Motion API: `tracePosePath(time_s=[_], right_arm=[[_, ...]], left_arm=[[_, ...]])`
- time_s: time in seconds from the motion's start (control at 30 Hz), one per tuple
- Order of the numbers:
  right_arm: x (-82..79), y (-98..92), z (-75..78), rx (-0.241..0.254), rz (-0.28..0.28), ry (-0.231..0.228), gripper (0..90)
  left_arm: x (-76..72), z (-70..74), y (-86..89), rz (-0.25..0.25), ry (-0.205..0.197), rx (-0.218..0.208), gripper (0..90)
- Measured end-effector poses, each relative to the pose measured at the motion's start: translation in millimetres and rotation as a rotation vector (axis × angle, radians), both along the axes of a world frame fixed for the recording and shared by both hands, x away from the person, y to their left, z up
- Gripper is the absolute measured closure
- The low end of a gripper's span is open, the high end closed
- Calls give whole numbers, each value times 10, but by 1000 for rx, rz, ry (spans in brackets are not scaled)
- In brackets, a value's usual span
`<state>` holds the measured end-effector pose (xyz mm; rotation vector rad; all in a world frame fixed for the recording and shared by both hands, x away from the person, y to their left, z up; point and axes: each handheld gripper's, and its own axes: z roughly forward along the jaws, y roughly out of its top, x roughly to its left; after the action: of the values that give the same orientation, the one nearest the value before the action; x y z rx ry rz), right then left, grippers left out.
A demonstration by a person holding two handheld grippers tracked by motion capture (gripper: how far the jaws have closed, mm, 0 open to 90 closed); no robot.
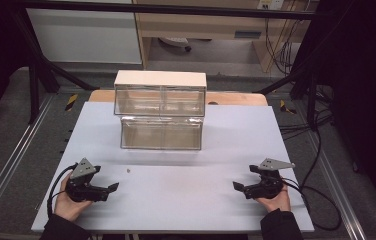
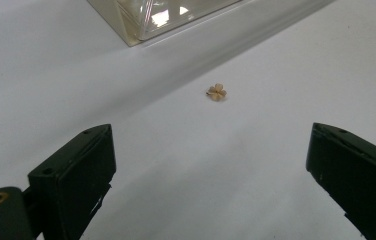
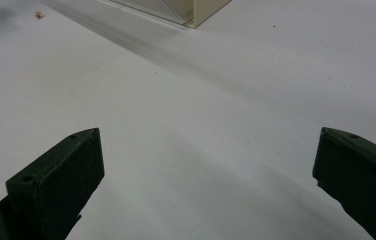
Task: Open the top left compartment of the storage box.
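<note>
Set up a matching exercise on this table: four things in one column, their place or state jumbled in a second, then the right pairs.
Things:
1. left gripper
2. right gripper
3. small tan piece
4. clear drawer box

Places or states:
A. stands at the far middle of the white table
B. lies loose on the table, just ahead of open jaws
C. open, near the table's right edge
D. open, near the table's left edge

Pairs: 1-D, 2-C, 3-B, 4-A

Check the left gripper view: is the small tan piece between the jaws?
No: the small tan piece lies on the table ahead of the open left gripper.
</note>
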<state>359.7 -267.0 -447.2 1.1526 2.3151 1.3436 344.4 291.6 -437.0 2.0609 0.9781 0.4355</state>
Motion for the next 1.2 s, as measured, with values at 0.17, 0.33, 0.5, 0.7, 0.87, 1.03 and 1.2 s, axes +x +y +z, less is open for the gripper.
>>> tracePosePath(time_s=[0.17,0.33,0.5,0.7,0.87,1.03,1.2], right_arm=[[-6,2,8,8,2,-3,14],[-1,27,30,-3,11,-14,20],[-8,103,101,5,25,-36,31],[-5,202,207,3,38,-64,47],[4,301,282,6,55,-80,59],[7,398,344,-2,68,-96,82],[30,496,395,-13,72,-107,117]], left_arm=[[-10,8,-5,1,-4,1,57],[-17,11,-10,-5,-6,5,57],[-22,21,1,1,-9,-3,57],[-22,23,0,3,-10,0,58],[-21,26,7,9,-11,-4,58],[-20,24,7,11,-10,-3,58],[-17,22,9,15,-9,-2,59]])
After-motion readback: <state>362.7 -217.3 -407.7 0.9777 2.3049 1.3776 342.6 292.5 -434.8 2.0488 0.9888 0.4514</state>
